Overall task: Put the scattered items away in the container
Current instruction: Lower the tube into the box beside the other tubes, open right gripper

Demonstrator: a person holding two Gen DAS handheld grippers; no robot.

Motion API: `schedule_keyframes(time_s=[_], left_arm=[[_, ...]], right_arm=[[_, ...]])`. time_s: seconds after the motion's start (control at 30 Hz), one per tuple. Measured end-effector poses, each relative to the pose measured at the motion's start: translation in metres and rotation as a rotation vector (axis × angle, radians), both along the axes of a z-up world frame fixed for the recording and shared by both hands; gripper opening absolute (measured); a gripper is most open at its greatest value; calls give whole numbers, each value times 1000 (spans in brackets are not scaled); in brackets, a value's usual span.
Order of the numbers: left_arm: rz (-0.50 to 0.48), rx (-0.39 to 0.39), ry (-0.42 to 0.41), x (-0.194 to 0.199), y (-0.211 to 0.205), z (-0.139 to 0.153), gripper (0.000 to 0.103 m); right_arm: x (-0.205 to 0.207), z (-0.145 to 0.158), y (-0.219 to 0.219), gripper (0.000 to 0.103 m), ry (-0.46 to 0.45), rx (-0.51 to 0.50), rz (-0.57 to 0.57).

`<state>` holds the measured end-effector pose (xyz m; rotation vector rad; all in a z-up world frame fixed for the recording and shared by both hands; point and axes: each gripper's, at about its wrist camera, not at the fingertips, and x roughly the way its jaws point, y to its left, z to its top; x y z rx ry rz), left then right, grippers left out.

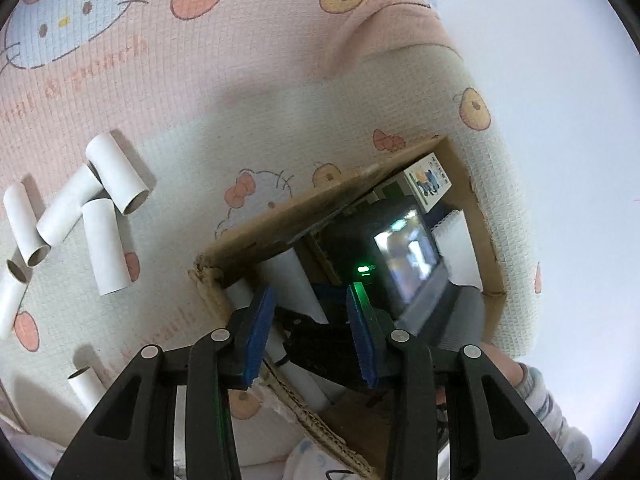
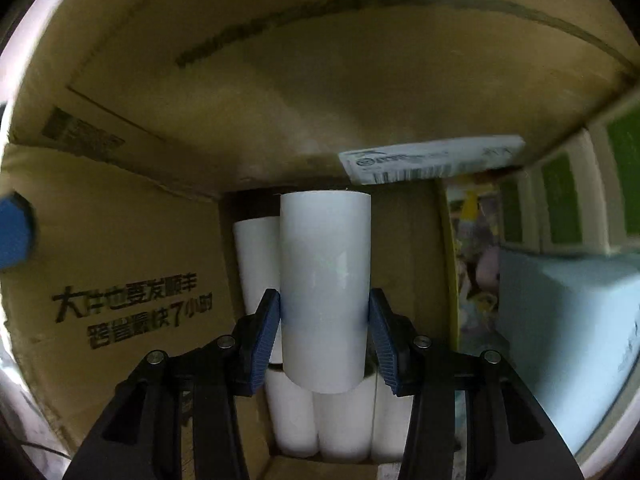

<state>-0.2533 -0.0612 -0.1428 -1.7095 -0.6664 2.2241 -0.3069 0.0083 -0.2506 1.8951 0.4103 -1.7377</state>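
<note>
My right gripper point(image 2: 325, 322) is shut on a white paper tube point(image 2: 325, 280) and holds it inside the cardboard box point(image 2: 132, 216), above several white tubes point(image 2: 316, 420) lying at the box bottom. In the left wrist view my left gripper point(image 1: 310, 334) is open and empty, hovering over the corner of the cardboard box point(image 1: 280, 220). The right gripper body with its lit screen point(image 1: 408, 260) is down inside the box. Several white tubes point(image 1: 104, 216) lie scattered on the patterned mat to the left, one more point(image 1: 86, 390) near the bottom left.
The box also holds small cartons point(image 1: 430, 180) at its far end, seen with a pale blue box point(image 2: 568, 332) on the right in the right wrist view. The cartoon-print mat point(image 1: 200, 80) covers the surface. A person's sleeve point(image 1: 540, 400) is at the lower right.
</note>
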Motion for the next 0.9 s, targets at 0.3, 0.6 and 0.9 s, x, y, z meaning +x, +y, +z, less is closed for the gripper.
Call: schedule_keyframes(time_s=[0.3,0.6,0.9], left_arm=[[10,34,4,-2,-5,-4,40],[8,-38,14,10,1,6,40],[17,-197,156,57,11,28,40]], right_arm=[[3,-13,1,43,-68,9,-9],[13,26,16,43,16,-20,-73],[65,103,13,44,216,-60,-77]])
